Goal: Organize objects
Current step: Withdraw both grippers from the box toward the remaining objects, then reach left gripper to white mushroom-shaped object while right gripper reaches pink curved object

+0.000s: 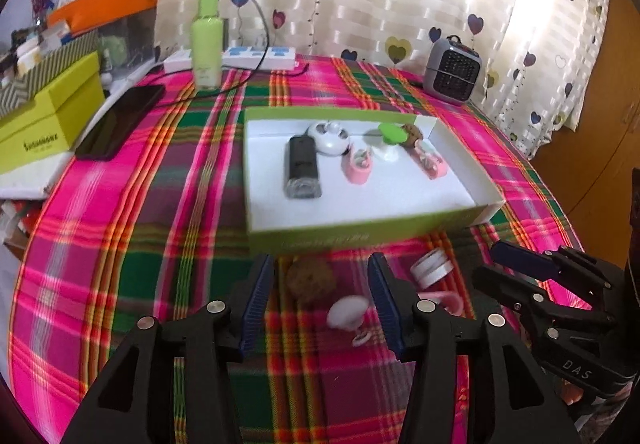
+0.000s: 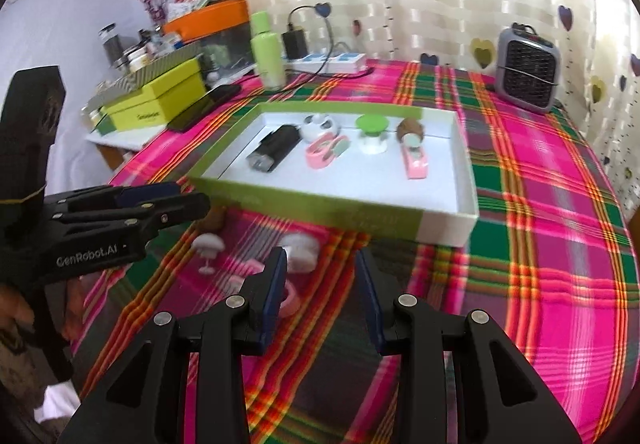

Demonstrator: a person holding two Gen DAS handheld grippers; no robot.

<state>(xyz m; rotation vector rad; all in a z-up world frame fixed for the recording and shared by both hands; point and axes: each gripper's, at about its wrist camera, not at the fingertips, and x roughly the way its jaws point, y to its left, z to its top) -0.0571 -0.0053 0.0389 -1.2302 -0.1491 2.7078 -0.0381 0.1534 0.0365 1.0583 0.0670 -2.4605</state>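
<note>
Two grippers, both empty. Left gripper (image 1: 320,284) has its jaws parted moderately, hovering over the loose items on the cloth (image 1: 120,244) just short of the box (image 1: 360,234). A brown ball (image 1: 310,280) and a white cap (image 1: 347,310) sit between and just ahead of its fingers, ball nearer the left pad, cap lower and nearer the right. Right gripper (image 2: 320,284) is narrower, nothing between the pads; tape rolls (image 2: 298,248) and pink pieces (image 2: 248,268) lie just off its left finger. Left looks nearer ball and cap. The box wall rises right behind them, so little room forward; the cloth toward the camera is open.
</note>
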